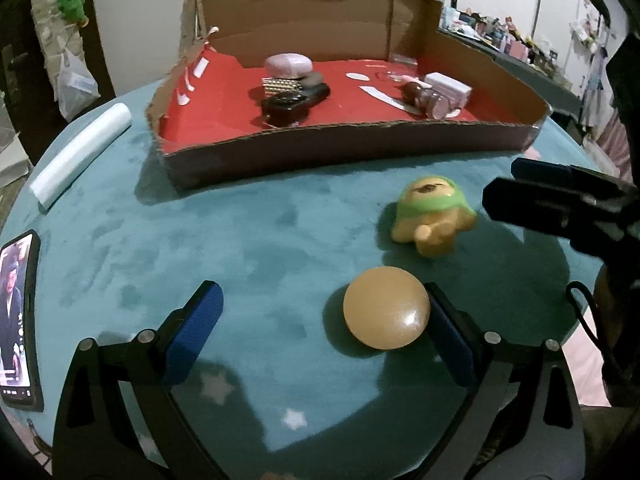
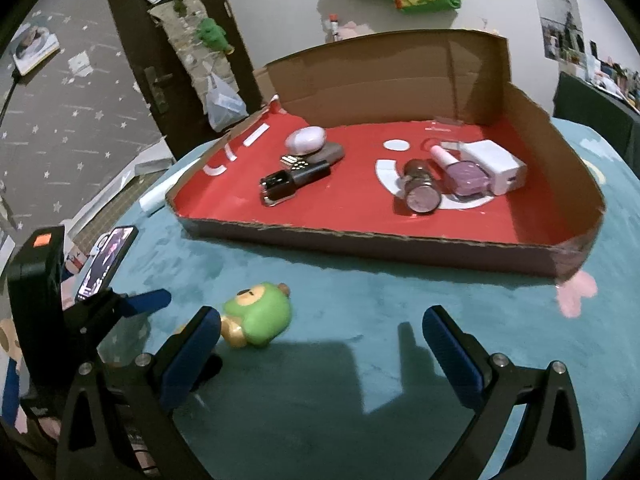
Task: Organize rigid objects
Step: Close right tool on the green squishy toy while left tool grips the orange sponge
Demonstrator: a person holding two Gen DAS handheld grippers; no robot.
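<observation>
A tan round dome (image 1: 386,308) lies on the teal cloth inside my open left gripper (image 1: 324,332), touching or almost touching its right finger. A yellow toy with a green hood (image 1: 432,216) lies on its side just beyond the dome. In the right wrist view the same toy (image 2: 256,314) lies by the left finger of my right gripper (image 2: 322,356), which is open and holds nothing. The right gripper (image 1: 506,186) also shows at the right edge of the left wrist view, beside the toy. The cardboard tray (image 2: 360,240) with a red floor stands behind.
In the tray lie a lilac case (image 2: 306,138), a black bottle (image 2: 292,182), a brown jar (image 2: 420,188), a purple polish bottle (image 2: 464,172) and a white charger (image 2: 496,164). A white roll (image 1: 80,156) and a lit phone (image 1: 16,320) lie at the table's left edge.
</observation>
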